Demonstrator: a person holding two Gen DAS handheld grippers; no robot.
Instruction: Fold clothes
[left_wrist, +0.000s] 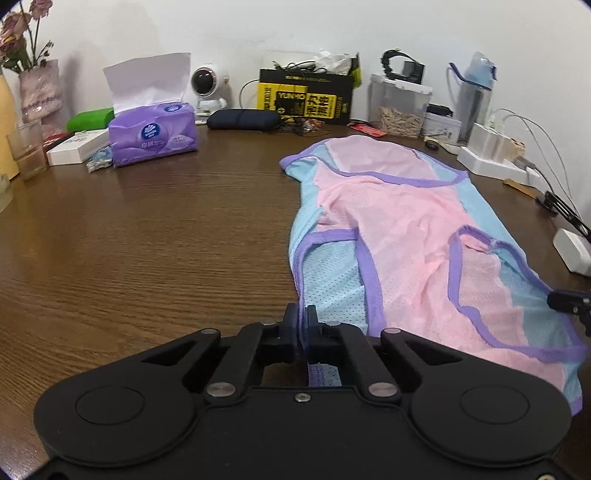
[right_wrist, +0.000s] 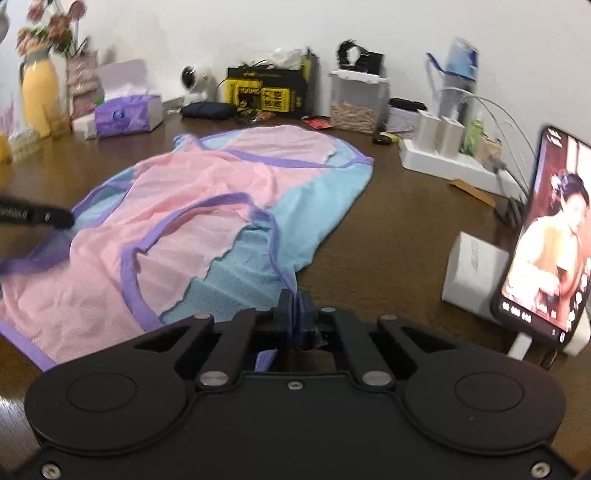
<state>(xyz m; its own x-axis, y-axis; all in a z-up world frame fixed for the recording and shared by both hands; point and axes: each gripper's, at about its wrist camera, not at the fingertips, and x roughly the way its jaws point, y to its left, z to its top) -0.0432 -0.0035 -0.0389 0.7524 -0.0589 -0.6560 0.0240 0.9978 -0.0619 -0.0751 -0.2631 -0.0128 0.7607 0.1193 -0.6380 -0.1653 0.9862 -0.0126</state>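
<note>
A pink and light-blue mesh vest (left_wrist: 399, 229) with purple trim lies spread on the brown wooden table (left_wrist: 147, 236). My left gripper (left_wrist: 302, 314) is shut on the vest's near left corner at the purple edge. My right gripper (right_wrist: 296, 303) is shut on the vest's (right_wrist: 192, 221) near right corner, where the blue mesh and purple trim meet. The right gripper's tip (left_wrist: 569, 301) shows at the right edge of the left wrist view. The left gripper's tip (right_wrist: 37, 216) shows at the left edge of the right wrist view.
Along the back wall stand a purple tissue pack (left_wrist: 153, 134), a small white camera (left_wrist: 207, 86), a black and yellow box (left_wrist: 304, 96), a clear container (left_wrist: 399, 107), a water bottle (left_wrist: 474, 96) and a power strip (left_wrist: 491, 155). A lit phone (right_wrist: 546, 236) stands at the right.
</note>
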